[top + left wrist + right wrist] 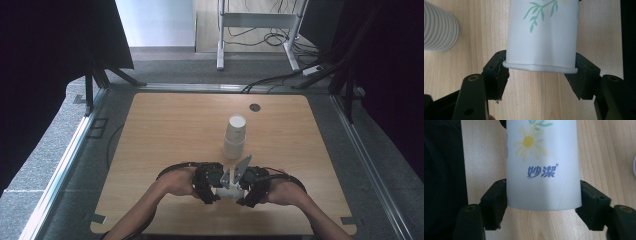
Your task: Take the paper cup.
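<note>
A white paper cup (pixel 229 192) with a printed daisy and green leaves lies on its side just above the wooden table (pixel 165 135), near the front edge. My left gripper (pixel 216 194) is shut on it at the rolled rim end. In the left gripper view the cup (pixel 541 37) sits with its rim pinched between the two black jaws of that gripper (pixel 540 72). My right gripper (pixel 243 195) is shut on the opposite, base end. In the right gripper view the cup (pixel 542 177) carries blue lettering, and the right gripper (pixel 543 201) has its pads pressing both sides.
A tall stack of white paper cups (pixel 235 134) stands just beyond the hands at mid-table; its ribbed rims (pixel 439 27) appear in the left gripper view. A dark round grommet (pixel 255 107) sits near the far edge. Black curtains flank the table.
</note>
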`<move>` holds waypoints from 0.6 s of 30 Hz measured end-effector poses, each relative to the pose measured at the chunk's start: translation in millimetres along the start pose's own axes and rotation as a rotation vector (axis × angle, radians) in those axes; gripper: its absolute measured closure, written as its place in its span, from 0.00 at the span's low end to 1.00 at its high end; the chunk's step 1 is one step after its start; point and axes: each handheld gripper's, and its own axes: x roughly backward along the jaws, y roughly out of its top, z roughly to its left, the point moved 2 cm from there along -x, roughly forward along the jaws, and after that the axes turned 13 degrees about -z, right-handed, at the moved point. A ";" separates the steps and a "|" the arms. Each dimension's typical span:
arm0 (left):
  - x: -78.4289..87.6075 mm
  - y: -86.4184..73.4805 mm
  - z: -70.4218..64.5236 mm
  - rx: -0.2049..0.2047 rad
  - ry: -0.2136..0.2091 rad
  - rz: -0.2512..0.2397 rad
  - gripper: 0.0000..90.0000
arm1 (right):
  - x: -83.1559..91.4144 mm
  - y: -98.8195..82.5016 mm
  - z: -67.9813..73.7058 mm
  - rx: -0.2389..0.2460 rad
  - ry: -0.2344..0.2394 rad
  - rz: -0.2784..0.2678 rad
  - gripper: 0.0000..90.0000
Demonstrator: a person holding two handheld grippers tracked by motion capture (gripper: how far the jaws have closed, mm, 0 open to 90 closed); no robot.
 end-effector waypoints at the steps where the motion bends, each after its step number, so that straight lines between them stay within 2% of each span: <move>1: -2.6 0.1 -4.0 0.050 0.007 -0.039 0.41 | 0.1 -0.1 0.4 -0.005 0.001 0.003 0.40; 2: -2.7 0.0 -5.0 0.063 0.021 -0.039 0.41 | -0.1 -0.1 0.6 -0.008 0.004 -0.001 0.40; 4: -3.0 0.1 -5.4 0.067 0.021 -0.038 0.41 | -0.4 -0.3 -0.2 0.001 0.005 0.002 0.41; 6: -3.9 0.5 -3.7 0.043 0.001 -0.037 0.41 | -0.4 -0.9 0.3 0.001 0.006 0.006 0.41; 7: -3.5 0.1 -5.1 0.062 0.015 -0.040 0.41 | -0.5 -1.1 0.4 0.002 0.005 0.003 0.41; 10: -3.3 0.0 -3.9 0.037 -0.001 -0.037 0.39 | -0.7 -2.3 1.8 -0.008 0.004 0.000 0.41; 11: -3.7 -0.2 -4.6 0.044 0.004 -0.057 0.38 | 0.1 -2.6 3.0 -0.021 0.000 0.004 0.41; 12: -2.9 -0.3 -3.2 0.022 -0.002 -0.062 0.36 | 0.8 -3.0 1.9 -0.004 0.005 -0.002 0.41; 13: -0.4 -0.9 -2.7 0.021 0.002 -0.052 0.33 | 1.9 -3.3 1.9 -0.003 0.003 -0.007 0.41; 14: 2.1 -1.3 -0.4 0.004 0.000 -0.047 0.31 | 3.1 -3.6 2.3 -0.007 0.003 -0.015 0.41; 18: 10.5 -2.6 3.6 0.059 -0.020 -0.126 0.24 | 9.2 -4.8 1.9 -0.001 0.002 -0.049 0.41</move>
